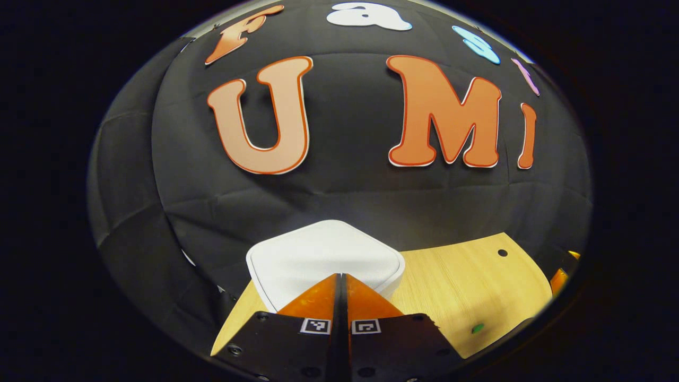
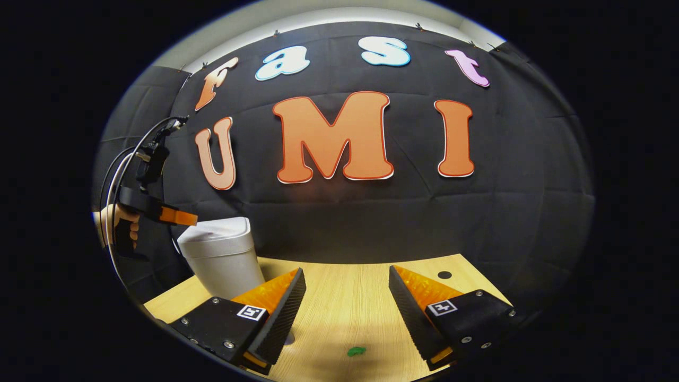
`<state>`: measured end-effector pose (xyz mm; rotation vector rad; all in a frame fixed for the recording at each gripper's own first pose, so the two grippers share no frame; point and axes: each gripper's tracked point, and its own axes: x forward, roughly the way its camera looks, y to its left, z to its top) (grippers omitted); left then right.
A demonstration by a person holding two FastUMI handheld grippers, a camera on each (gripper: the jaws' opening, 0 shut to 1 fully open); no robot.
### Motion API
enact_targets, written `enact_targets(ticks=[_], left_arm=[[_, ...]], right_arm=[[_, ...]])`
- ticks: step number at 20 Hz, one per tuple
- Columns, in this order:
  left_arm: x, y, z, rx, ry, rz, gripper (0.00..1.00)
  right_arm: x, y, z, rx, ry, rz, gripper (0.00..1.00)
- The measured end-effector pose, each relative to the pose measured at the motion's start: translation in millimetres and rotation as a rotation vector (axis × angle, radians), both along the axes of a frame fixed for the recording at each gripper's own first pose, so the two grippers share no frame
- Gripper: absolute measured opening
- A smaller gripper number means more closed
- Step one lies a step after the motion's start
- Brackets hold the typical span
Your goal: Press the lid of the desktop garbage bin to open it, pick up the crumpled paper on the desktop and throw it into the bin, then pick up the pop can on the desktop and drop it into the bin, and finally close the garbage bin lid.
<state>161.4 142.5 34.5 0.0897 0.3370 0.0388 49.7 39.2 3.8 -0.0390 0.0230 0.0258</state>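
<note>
Above the shut bin lid (image 1: 323,254) hovers the closed left gripper (image 1: 342,278); right gripper (image 2: 347,286) gapes over bare table (image 2: 345,307).

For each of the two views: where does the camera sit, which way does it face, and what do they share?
Left gripper view: rides the left gripper, fingers together, just above the white bin lid, facing the booth wall.
Right gripper view: rides the right gripper, fingers apart above the table, facing the wall; a hand holds the left gripper beside the bin.
Shared: bin, table, green spot.
</note>
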Motion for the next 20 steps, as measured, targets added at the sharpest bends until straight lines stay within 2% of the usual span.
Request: enact_targets(ticks=[4,6,9,13,17,20], left_arm=[[1.7,3.8,-31.4,-0.051,0.092,0.008,0.00],[7.7,8.3,-29.8,-0.029,0.083,0.004,0.00],[6.2,6.9,-35.7,-0.013,0.129,-0.007,0.00],[5.2,8.7,-35.5,-0.098,0.079,0.003,0.00],[5.4,9.7,-30.0,-0.095,0.058,-0.023,0.00],[6.9,11.9,-22.1,-0.113,0.048,-0.009,0.00]], right_arm=[[1.4,-3.9,-0.8,-0.002,0.003,-0.017,0.94],[1.7,-6.2,-2.3,-0.003,0.008,-0.023,0.94],[3.4,-7.7,-1.9,-0.004,0.009,-0.031,0.95],[2.4,-3.9,-4.6,0.000,0.016,-0.026,0.94],[0.4,-7.3,-0.3,-0.006,0.013,-0.030,0.94],[-1.6,-11.4,5.3,-0.009,0.003,-0.039,0.94]])
